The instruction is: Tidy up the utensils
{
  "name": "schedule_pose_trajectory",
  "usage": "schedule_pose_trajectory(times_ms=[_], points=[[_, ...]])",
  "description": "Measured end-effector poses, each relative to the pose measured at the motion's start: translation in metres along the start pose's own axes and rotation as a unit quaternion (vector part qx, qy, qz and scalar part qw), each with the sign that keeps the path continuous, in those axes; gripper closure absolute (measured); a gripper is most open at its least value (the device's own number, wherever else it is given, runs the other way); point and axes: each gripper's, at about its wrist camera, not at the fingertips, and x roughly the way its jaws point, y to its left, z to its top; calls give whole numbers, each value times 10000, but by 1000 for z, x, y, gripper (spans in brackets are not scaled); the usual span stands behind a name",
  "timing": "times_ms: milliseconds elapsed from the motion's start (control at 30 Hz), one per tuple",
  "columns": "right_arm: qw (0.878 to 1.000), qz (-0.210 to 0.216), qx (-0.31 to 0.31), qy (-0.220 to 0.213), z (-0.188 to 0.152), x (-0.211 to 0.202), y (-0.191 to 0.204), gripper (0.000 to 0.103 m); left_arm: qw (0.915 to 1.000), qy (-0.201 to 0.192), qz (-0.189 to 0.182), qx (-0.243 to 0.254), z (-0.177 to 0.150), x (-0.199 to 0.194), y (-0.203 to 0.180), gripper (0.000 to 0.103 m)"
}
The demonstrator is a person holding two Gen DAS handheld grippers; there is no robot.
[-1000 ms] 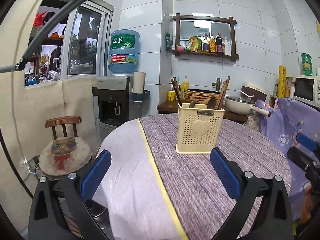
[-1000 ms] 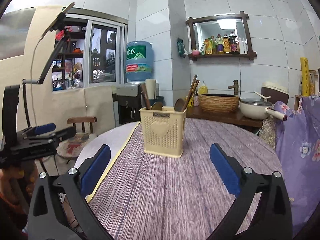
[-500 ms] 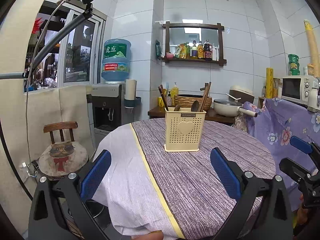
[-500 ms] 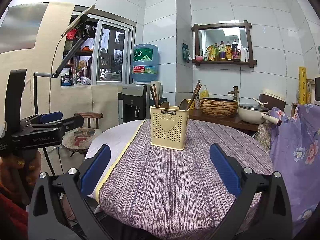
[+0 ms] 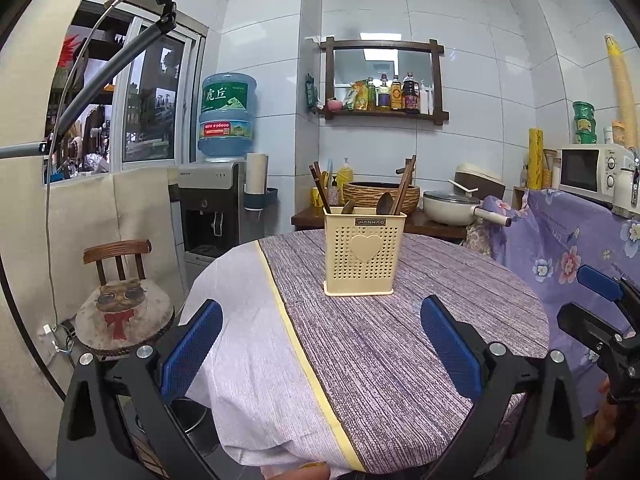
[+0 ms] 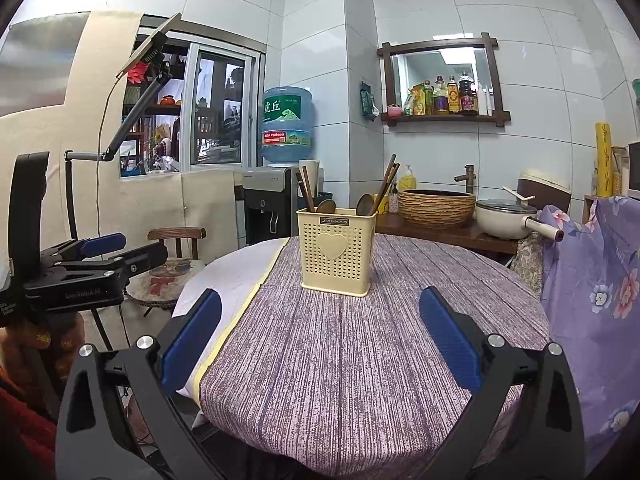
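A cream perforated utensil holder [image 5: 363,252] [image 6: 337,250] with a heart on its front stands upright on the round table [image 5: 380,344] [image 6: 360,352]. Dark wooden chopsticks [image 5: 320,188] [image 6: 306,190] and wooden spoons [image 5: 384,203] [image 6: 365,204] stick out of its top. My left gripper [image 5: 320,344] is open and empty, held back over the table's near edge. My right gripper [image 6: 318,340] is also open and empty, well short of the holder. Each gripper also shows from the side in the other's view, the left one [image 6: 104,250] and the right one [image 5: 600,300].
A purple striped cloth covers most of the table, with a white cloth [image 5: 240,320] on its left part. A wooden chair [image 5: 120,304] with a cat cushion stands left. Behind are a water dispenser [image 5: 216,208], a counter with a woven basket [image 6: 436,202] and pot [image 5: 452,206], and a floral-covered object [image 6: 592,280] right.
Both grippers have pulled back from the holder, so it looks smaller and more of the table's near edge shows. Both stay open and empty.
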Motion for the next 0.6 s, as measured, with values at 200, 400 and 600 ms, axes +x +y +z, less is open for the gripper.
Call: schedule_pose_trajectory(times_ms=[200,400,600], points=[[10000,-9,-9,15,0,1,1,5,10000,18,-33,-6,-1,0,0,5],[10000,9,26,41,0,1,1,5,10000,32,-39,-4,-1,0,0,5],[10000,19,36,51,-1,1,1,5,10000,42,-50,-6,-1,0,-1,5]])
